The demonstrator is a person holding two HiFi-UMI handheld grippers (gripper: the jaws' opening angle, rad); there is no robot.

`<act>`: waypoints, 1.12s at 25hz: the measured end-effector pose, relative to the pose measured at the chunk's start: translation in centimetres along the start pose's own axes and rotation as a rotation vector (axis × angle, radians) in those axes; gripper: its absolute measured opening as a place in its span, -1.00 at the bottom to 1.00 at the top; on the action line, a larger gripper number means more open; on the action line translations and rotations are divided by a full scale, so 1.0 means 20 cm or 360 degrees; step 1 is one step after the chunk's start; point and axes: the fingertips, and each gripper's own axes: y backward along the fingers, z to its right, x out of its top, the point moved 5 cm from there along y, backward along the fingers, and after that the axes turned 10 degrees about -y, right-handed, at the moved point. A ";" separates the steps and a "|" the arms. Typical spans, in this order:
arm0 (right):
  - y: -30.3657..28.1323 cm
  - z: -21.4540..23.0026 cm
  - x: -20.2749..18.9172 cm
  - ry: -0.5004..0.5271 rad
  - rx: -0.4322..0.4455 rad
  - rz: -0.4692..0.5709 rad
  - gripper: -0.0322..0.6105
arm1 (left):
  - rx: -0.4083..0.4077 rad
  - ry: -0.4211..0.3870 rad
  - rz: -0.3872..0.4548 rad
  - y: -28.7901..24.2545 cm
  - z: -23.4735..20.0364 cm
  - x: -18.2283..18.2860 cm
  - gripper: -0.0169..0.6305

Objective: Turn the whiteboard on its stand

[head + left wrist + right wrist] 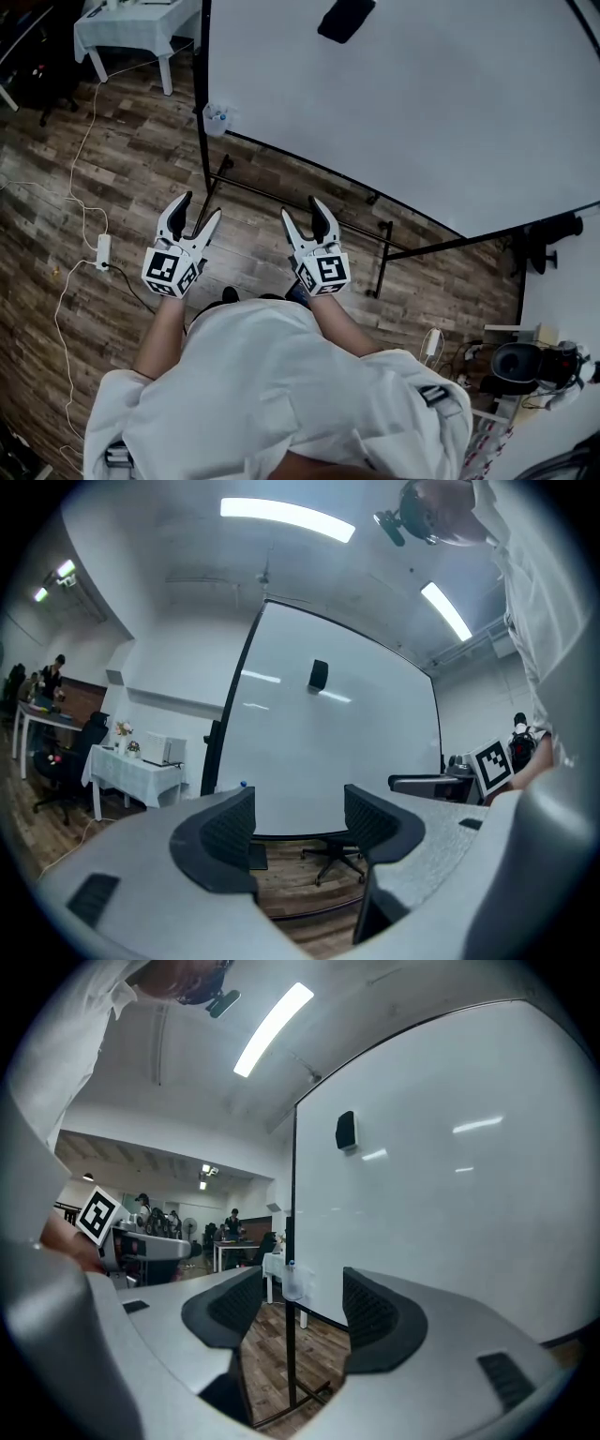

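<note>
The whiteboard (403,122) stands upright on its black stand (281,195) straight ahead of the person. Its white face fills the upper right of the head view, and its long axis runs from the near left edge away to the far right. Both grippers are held level in front of the body, over the wooden floor (122,187) and apart from the board. Neither touches it. The left gripper (200,208) has its jaws spread wide with nothing between them; through the gap its own view shows only the board face and a chair base beyond the bottom edge. The right gripper (303,211) is likewise wide open and empty. Its view looks along the jaws at the board's dark left upright (292,1241), where a small clear marker cup (217,119) hangs, but that post is still well beyond the pads. A black eraser (345,19) clings high on the face. What matters for the coming move is this left edge. In the head view it is the nearest part of the frame that could be gripped, and it lies ahead and slightly left of the left gripper, which looks the closer of the two. The right gripper faces the lower rail. To swing the board, both would likely have to close the gap first.
</note>
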 end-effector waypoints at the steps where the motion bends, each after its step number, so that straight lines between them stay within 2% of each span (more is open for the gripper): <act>1: -0.03 -0.02 -0.01 0.0002 0.0013 -0.0005 -0.08 | 0.0010 0.0015 -0.0001 0.00 -0.04 -0.01 -0.08; 18: -0.72 0.00 -0.02 -0.0019 0.0211 -0.0005 -0.12 | 0.0153 0.0097 0.0058 -0.29 -0.64 -0.03 -0.08; 23: -0.91 0.07 0.02 -0.0033 0.0203 0.0020 -0.12 | 0.0145 0.0075 0.0039 -0.45 -0.81 -0.01 -0.08; 28: -1.10 0.07 0.00 -0.0020 0.0275 -0.0013 -0.13 | 0.0125 0.0077 0.0022 -0.61 -0.98 -0.03 -0.08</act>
